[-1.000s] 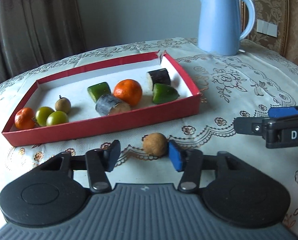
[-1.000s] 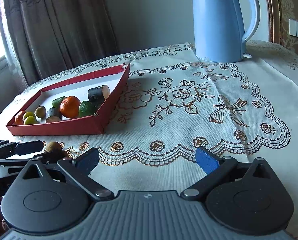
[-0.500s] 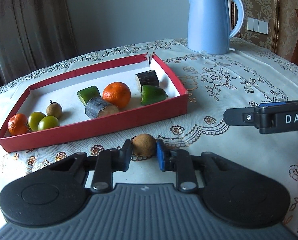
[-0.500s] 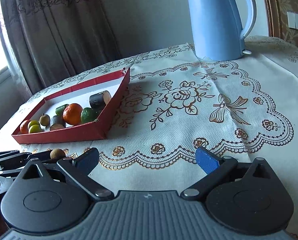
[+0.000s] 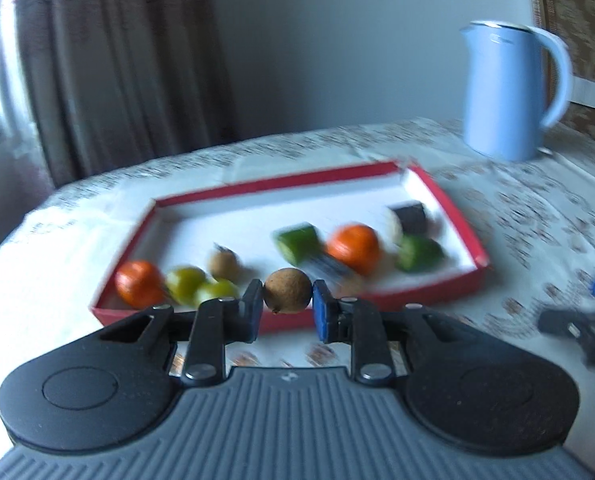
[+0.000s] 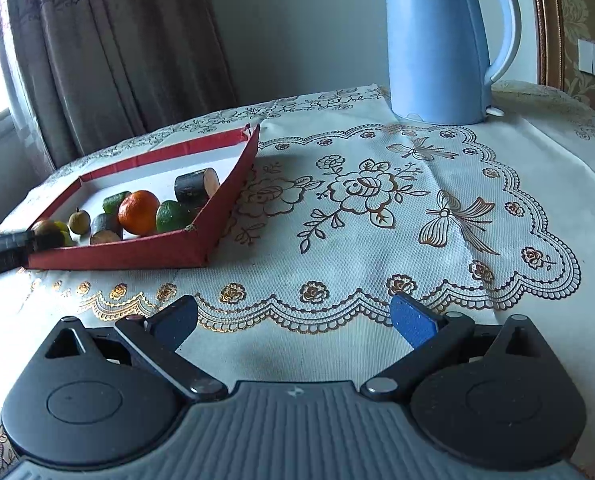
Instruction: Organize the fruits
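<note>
Brown and round, the longan (image 5: 287,291) sat squeezed between the blue pads of the left gripper (image 5: 287,308), lifted up at the near edge of the red tray (image 5: 463,224); inside the tray lay a tangerine (image 5: 353,247) at 1 o'clock from the longan, and another longan (image 5: 224,264) at 10 o'clock; the right gripper (image 6: 293,320) hung with jaws spread wide, holding nothing, over the lace tablecloth (image 6: 377,216); a blue kettle (image 6: 437,44) stood at its 1 o'clock.

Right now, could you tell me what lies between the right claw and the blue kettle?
Only bare embroidered tablecloth: in the right wrist view nothing stands between the open right claw and the blue kettle.
</note>
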A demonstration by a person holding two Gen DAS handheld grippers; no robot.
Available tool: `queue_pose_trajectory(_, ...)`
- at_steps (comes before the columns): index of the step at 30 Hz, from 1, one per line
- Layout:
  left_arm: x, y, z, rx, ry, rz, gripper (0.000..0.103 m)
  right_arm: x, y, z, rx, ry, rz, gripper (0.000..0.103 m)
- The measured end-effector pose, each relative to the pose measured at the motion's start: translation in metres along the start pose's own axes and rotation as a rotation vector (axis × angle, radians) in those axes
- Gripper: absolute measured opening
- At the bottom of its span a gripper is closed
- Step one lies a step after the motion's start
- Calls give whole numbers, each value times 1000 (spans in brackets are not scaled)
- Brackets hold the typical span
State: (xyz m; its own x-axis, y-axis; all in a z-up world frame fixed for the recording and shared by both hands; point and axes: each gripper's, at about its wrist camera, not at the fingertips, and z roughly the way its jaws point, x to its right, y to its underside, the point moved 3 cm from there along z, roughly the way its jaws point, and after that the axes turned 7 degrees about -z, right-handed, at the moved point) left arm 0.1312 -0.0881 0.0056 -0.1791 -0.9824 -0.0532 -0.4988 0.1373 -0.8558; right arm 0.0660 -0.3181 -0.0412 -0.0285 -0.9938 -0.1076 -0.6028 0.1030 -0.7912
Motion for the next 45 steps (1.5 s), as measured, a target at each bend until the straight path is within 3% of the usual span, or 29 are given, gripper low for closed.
queue_pose_trajectory(11, -36, -41, 45, -1, -103, -55, 24, -2, 0, 2, -8, 15, -18, 103)
queue_pose_trajectory(27, -38, -33, 81, -67, -67, -78, 25, -3, -1, 3, -11, 21, -27, 103)
queue_pose_trajectory(29, -37, -31, 81, -66, -63, -75, 33, -3, -1, 3, -11, 21, -27, 103)
queue_pose_trajectory(31, -35, -31, 79, -56, -64, -72, 52, -3, -1, 3, -11, 21, -27, 103)
queue_pose_trajectory(32, -35, -32, 76, -48, -61, -71, 55, -3, -1, 3, -12, 21, -28, 103)
queue_pose_trajectory(37, -36, -34, 52, 1, -69, -73, 92, -5, -1, 4, -20, 30, -42, 103)
queue_pose_trajectory(40, -39, -31, 29, 26, -56, -84, 102, -8, -2, 5, -37, 46, -67, 103)
queue_pose_trajectory(42, -39, -27, 14, 39, -49, -78, 103, -11, -3, 3, -31, 56, -81, 103)
queue_pose_trajectory(45, -38, -19, -7, 48, -58, -58, 103, -18, -8, -13, 48, 110, -90, 103)
